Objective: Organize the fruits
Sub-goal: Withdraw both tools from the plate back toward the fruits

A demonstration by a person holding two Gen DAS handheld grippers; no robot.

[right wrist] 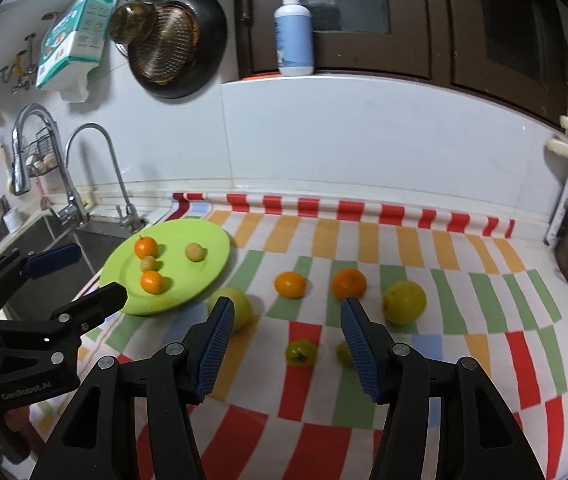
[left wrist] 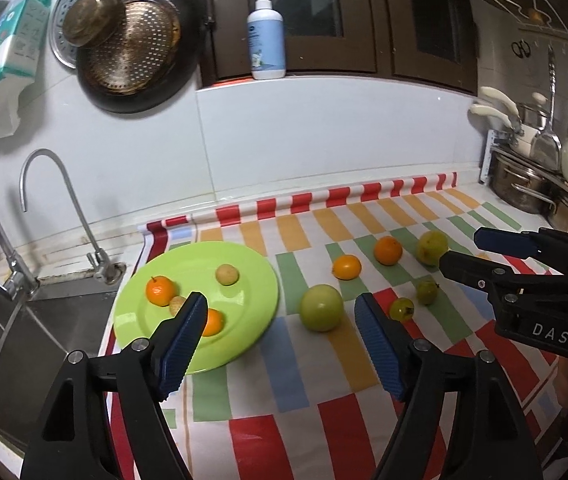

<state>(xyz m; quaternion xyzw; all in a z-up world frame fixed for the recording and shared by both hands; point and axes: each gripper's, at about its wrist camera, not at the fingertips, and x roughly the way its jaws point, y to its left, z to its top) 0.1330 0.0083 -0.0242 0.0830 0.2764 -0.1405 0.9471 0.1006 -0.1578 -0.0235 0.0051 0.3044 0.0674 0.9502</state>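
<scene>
A lime-green plate (left wrist: 244,280) (right wrist: 212,240) at the cloth's left end holds two small oranges (left wrist: 160,290) (right wrist: 152,282) and two small tan fruits (left wrist: 227,275) (right wrist: 195,251). On the cloth lie a big green apple (left wrist: 321,307) (right wrist: 240,308), two oranges (left wrist: 347,267) (right wrist: 348,283), a yellow-green apple (left wrist: 431,247) (right wrist: 403,302) and two small green fruits (left wrist: 401,309) (right wrist: 301,353). My left gripper (left wrist: 282,344) (right wrist: 74,276) is open and empty above the plate's right edge and the big apple. My right gripper (right wrist: 285,344) (left wrist: 461,250) is open and empty above the small green fruits.
A sink with two taps (left wrist: 64,200) (right wrist: 96,168) lies left of the plate. Pans (left wrist: 132,48) hang on the wall and a soap bottle (left wrist: 266,36) stands on the sill. Steel pots (left wrist: 531,188) stand at the right end of the striped cloth (left wrist: 284,380).
</scene>
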